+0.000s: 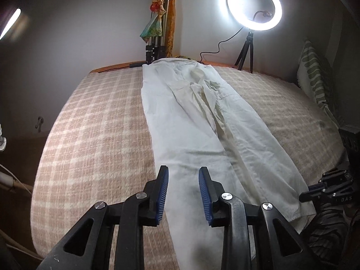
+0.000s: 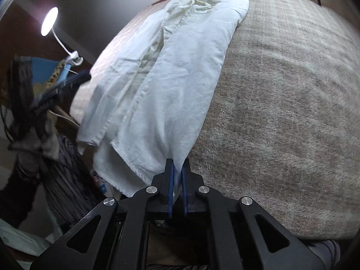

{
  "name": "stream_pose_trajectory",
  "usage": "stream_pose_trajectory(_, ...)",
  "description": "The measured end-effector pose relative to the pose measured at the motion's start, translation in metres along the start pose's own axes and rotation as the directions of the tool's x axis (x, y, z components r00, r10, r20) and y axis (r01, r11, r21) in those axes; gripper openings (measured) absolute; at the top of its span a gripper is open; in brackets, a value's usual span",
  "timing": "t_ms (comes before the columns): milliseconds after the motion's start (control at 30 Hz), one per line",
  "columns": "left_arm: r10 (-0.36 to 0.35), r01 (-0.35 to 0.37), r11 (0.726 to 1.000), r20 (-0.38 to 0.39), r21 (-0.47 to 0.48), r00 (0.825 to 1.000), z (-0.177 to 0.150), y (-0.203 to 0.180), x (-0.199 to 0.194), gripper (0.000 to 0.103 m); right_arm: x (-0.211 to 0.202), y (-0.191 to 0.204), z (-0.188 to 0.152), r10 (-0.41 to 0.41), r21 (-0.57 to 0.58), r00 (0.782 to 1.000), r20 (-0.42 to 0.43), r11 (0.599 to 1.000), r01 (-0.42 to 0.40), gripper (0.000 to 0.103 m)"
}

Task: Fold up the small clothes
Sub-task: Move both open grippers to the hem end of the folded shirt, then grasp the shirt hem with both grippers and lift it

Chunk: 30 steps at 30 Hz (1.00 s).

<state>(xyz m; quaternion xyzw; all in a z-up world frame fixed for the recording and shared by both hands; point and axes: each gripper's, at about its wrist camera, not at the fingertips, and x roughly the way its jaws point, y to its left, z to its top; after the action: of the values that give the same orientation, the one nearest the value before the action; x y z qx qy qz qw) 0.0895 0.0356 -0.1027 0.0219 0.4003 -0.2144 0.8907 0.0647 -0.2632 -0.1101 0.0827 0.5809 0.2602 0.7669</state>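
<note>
A: Closest in, the right gripper (image 2: 177, 168) has its blue pads pressed together on the near corner of the white trousers (image 2: 171, 72). Why hold it there?

B: Looks to me like an anchor. That corner is the hem end on the right side, pinched so the cloth can be drawn taut or lifted for a fold along its length.

A: And the left gripper (image 1: 183, 175)?

B: Spread apart, gripping nothing. It hovers over the near end of the other leg, the fabric showing between its pads (image 1: 163, 193). I'd judge it is lining up to take the matching hem.

A: Where do the trousers lie overall?

B: Stretched lengthwise on the checked blanket (image 1: 94, 139) that covers the bed, waistband at the far end near the ring light (image 1: 254, 5), hems towards the person and slightly over the near edge. The two legs lie side by side with a rumpled seam between them.

A: So the fold itself?

B: Not begun, as far as I can judge; the garment lies at full length.
</note>
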Motion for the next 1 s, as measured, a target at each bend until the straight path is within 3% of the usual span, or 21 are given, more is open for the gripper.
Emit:
stream_pose_trajectory(100,-0.008,0.009,0.999,-0.026,0.037,1.000,0.009,0.004,0.023,0.015,-0.005,0.007,0.005,-0.035,-0.037,0.999,0.001,0.999,0.035,0.012)
stream_pose_trajectory(300,-0.019,0.026,0.997,-0.093,0.076,0.996,0.004,0.005,0.048,0.010,-0.021,0.022,0.029,-0.066,-0.093,0.987,0.147,0.992,0.080,0.012)
stream_pose_trajectory(500,-0.006,0.018,0.992,-0.098,0.125,0.995,-0.033,-0.005,0.029,0.010,-0.002,0.027,0.041,-0.101,-0.138,0.986,0.132,0.983,0.119,0.012)
stream_pose_trajectory(733,0.035,-0.027,0.982,-0.038,0.185,0.999,-0.083,-0.030,-0.008,0.013,0.003,0.013,0.022,-0.083,-0.099,0.989,0.120,0.991,0.095,0.012)
stream_pose_trajectory(867,0.070,-0.057,0.965,-0.040,0.257,0.997,-0.104,-0.044,-0.019,0.016,0.002,0.019,0.005,-0.094,-0.124,0.990,0.104,0.987,0.107,0.012)
stream_pose_trajectory(933,0.059,-0.038,0.967,-0.075,0.250,0.995,-0.105,-0.041,-0.023,0.019,-0.004,0.023,-0.003,-0.117,-0.145,0.988,0.099,0.981,0.131,0.012)
stream_pose_trajectory(1000,0.040,-0.020,0.982,-0.104,0.187,0.994,-0.104,-0.033,-0.030,0.036,-0.013,0.021,-0.011,-0.121,-0.123,0.987,0.102,0.983,0.133,0.020)
